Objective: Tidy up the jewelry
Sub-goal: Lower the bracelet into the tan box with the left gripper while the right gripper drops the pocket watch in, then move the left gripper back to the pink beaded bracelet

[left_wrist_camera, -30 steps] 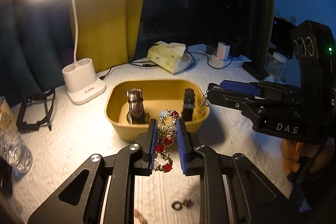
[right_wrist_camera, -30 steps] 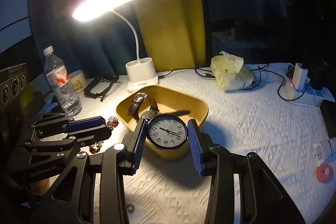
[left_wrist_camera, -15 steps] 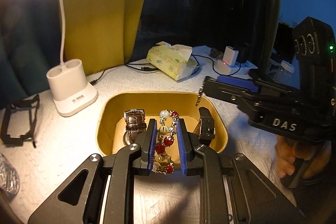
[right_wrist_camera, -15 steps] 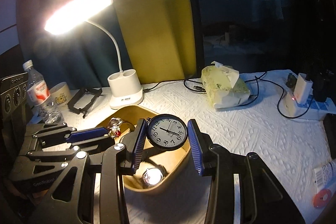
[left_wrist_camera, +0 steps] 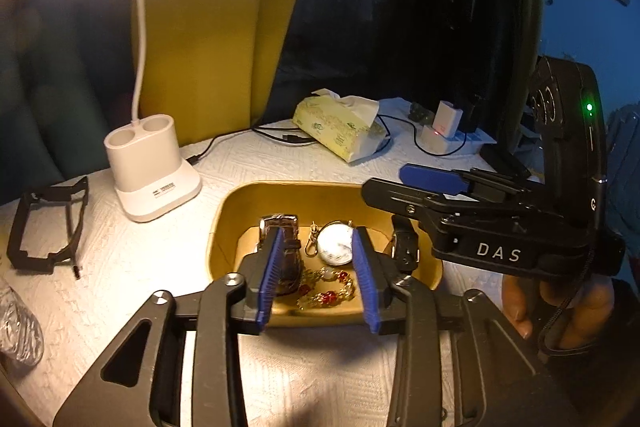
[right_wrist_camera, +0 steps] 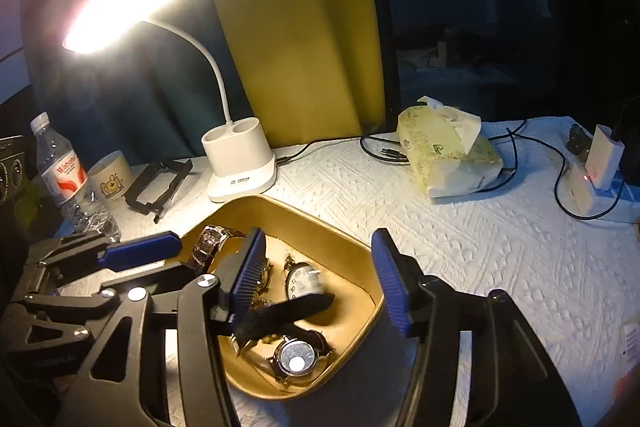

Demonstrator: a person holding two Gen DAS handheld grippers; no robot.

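Note:
A yellow tray [left_wrist_camera: 232, 211] [right_wrist_camera: 352, 251] sits on the white cloth. In it lie a red and gold bead bracelet [left_wrist_camera: 326, 289], a white-faced pocket watch [left_wrist_camera: 336, 247] [right_wrist_camera: 304, 281], a brown-strap wristwatch [left_wrist_camera: 280, 227] [right_wrist_camera: 210, 245], a black-strap watch [left_wrist_camera: 404, 243] [right_wrist_camera: 292, 307] and a round wristwatch [right_wrist_camera: 296, 357]. My left gripper [left_wrist_camera: 318, 275] is open and empty just above the tray's near side. My right gripper [right_wrist_camera: 320, 279] is open and empty above the tray; it also shows in the left wrist view [left_wrist_camera: 420, 187].
A white desk lamp [left_wrist_camera: 154, 171] [right_wrist_camera: 240, 163] stands behind the tray. A tissue pack [left_wrist_camera: 340, 127] [right_wrist_camera: 448, 155], cables and a charger [right_wrist_camera: 592, 171] lie at the back right. A black frame [left_wrist_camera: 48, 223], a water bottle [right_wrist_camera: 68, 179] and a mug [right_wrist_camera: 110, 183] are on the left.
Both grippers opened. The bracelet dropped from my left gripper into the tray, and the pocket watch dropped from my right gripper into the tray. Both grippers moved closer over the tray.

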